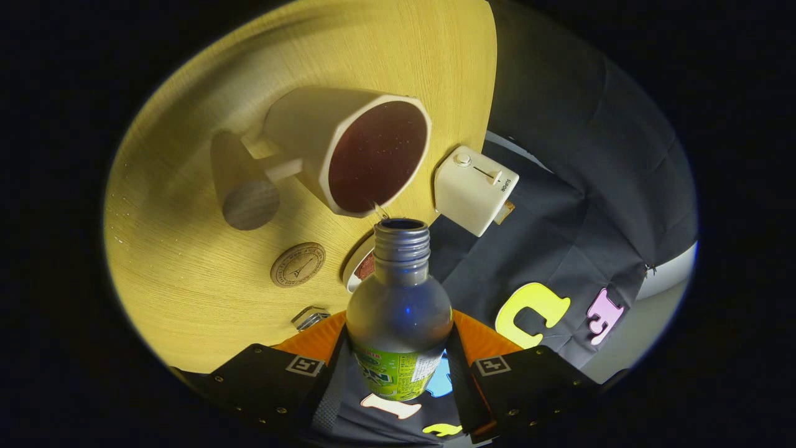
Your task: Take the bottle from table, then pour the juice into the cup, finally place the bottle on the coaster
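My gripper [398, 376] is shut on a clear plastic bottle [399, 305] with a green label, one finger pressing on each side of its body. The bottle is uncapped and tipped over, and its threaded mouth [402, 231] reaches right up to the rim of the cream cup [323, 134]. The cup stands on the yellow wooden table [186, 274] beyond the fingers and holds dark reddish-brown juice [377, 155]. The bottle's upper part looks nearly drained. A round cork coaster [298, 264] lies on the table beside the bottle's neck, nearer the fingers than the cup.
A short wooden cylinder [247, 186] stands against the cup's far side. A white boxy appliance [474, 188] with a knob and lever sits at the table's edge by the cup. A small white dish [359, 267] peeks out behind the bottle's neck, and a metal piece [309, 318] lies near one finger.
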